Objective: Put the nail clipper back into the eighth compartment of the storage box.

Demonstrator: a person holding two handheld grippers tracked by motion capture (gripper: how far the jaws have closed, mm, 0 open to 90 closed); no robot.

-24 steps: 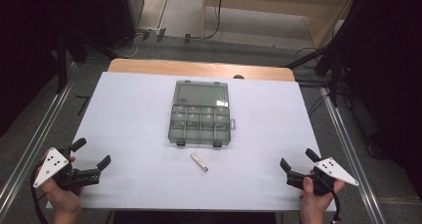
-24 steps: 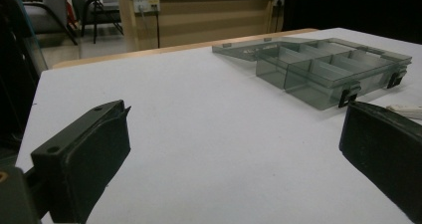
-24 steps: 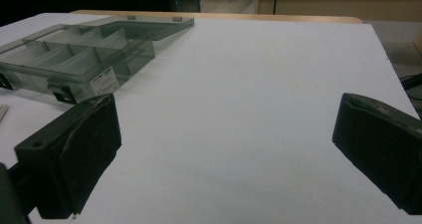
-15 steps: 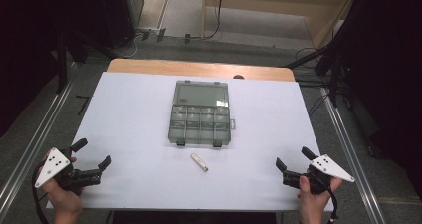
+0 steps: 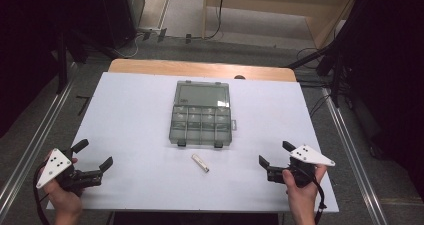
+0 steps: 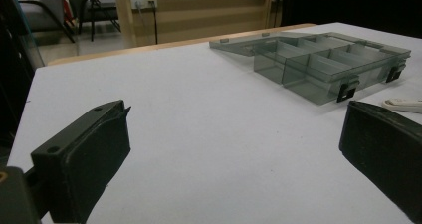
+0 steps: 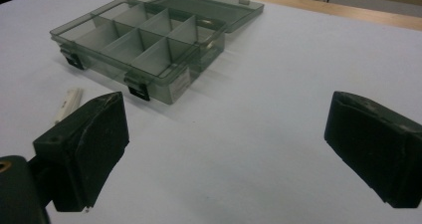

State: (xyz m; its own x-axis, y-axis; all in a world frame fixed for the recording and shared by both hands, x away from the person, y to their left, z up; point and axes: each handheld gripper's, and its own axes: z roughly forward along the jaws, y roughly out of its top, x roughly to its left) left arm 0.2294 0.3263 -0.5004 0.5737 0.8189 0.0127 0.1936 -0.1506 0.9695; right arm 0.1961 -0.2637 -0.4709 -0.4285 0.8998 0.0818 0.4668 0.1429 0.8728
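Left gripper (image 5: 91, 156) sat at the near left corner of the white table (image 5: 135, 115), jaws spread wide with nothing between them. Right gripper (image 5: 275, 155) sat at the near right edge, jaws also apart and empty. The small white stick (image 5: 200, 163) lay flat just in front of the open compartment box (image 5: 201, 116), between the 2 grippers and well apart from both.
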